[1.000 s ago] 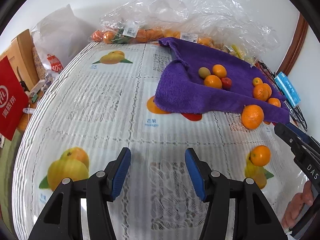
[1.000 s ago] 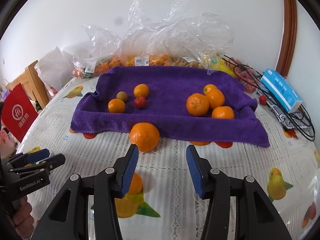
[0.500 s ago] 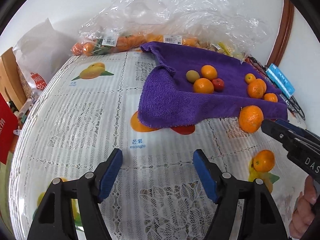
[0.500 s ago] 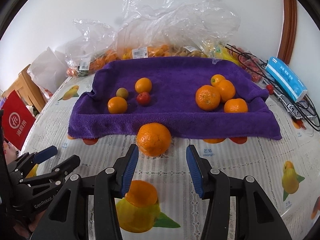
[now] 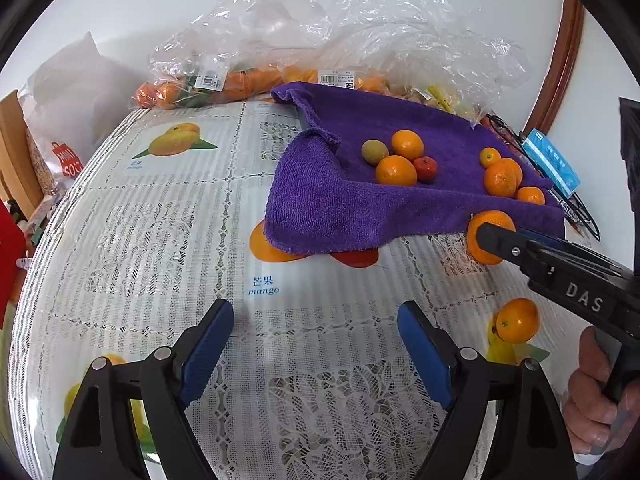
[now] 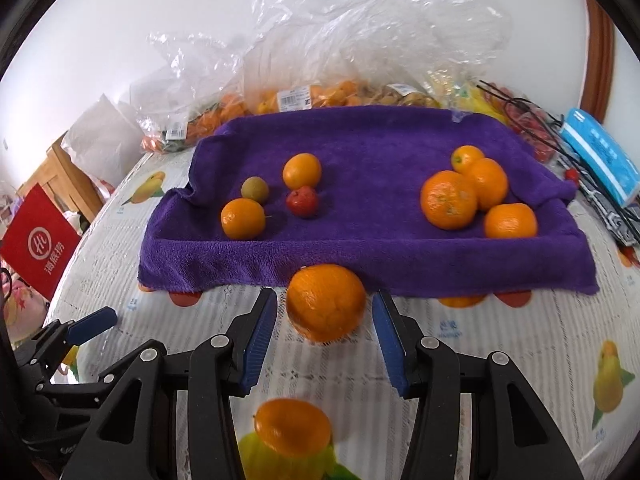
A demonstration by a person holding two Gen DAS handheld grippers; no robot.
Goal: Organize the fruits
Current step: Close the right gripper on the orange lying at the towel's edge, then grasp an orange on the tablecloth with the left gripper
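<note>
Right gripper (image 6: 325,330) is spread, blue pads either side of a large orange (image 6: 326,302) with a gap on both sides, nothing gripped. That orange sits on the table (image 6: 500,360) touching the front edge of the purple towel (image 6: 360,140). A smaller orange (image 6: 293,427) lies on the table closer in, under the gripper's frame, on a printed fruit picture.

On the towel, left group: two oranges (image 6: 243,218), a red fruit (image 6: 303,201) and a greenish one (image 6: 255,189), close together. Right group: four oranges (image 6: 449,199) bunched and touching.

Left gripper (image 5: 316,340) hangs over the lace tablecloth near the table's front edge, fingers wide apart, holding nothing. From its view the right gripper's finger crosses in front of the large orange (image 5: 486,240) at the towel's near right corner; the small orange (image 5: 517,320) sits nearer the right edge.

Clear plastic bags (image 6: 380,40) of fruit line the table's back edge behind the towel. A blue box (image 6: 600,156) and black cables (image 6: 536,120) lie by the back right corner.
</note>
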